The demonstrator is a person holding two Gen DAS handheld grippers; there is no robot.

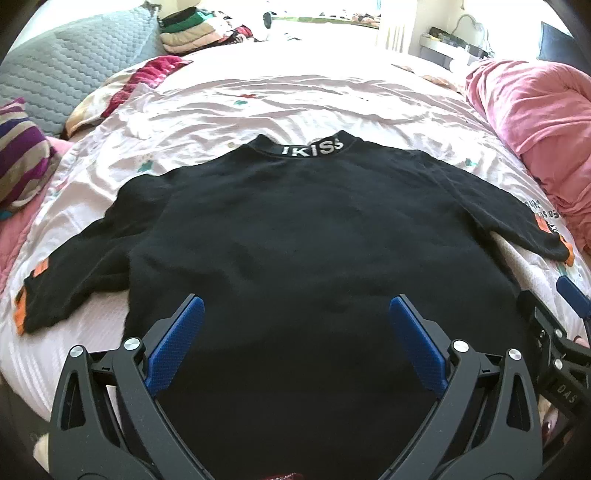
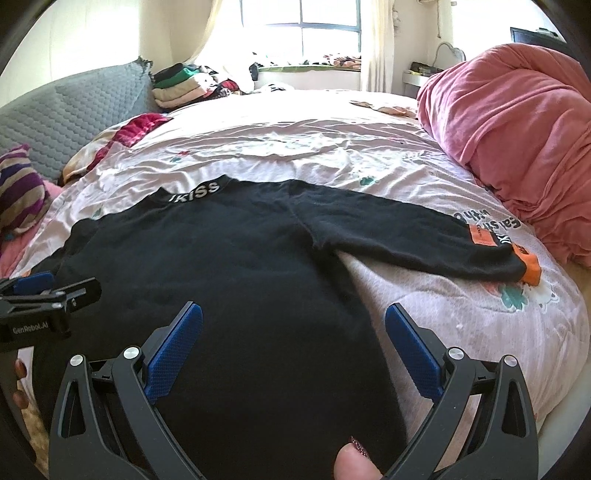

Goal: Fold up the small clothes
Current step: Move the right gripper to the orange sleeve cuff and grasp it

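Black shirt (image 1: 295,229) spread flat on bed (image 1: 258,103), sleeves out, ready for folding. Left gripper (image 1: 296,314) held wide open, empty, above hem. Right gripper (image 2: 293,321) likewise open, nothing gripped, over right hem edge.

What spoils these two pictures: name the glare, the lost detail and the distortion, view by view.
Left wrist: fisheye bends the bed into a dome; the far window strip is blown out; the black shirt shows almost no folds. Right wrist: the window is overexposed, the bedsheet glares, corners are vignetted black.
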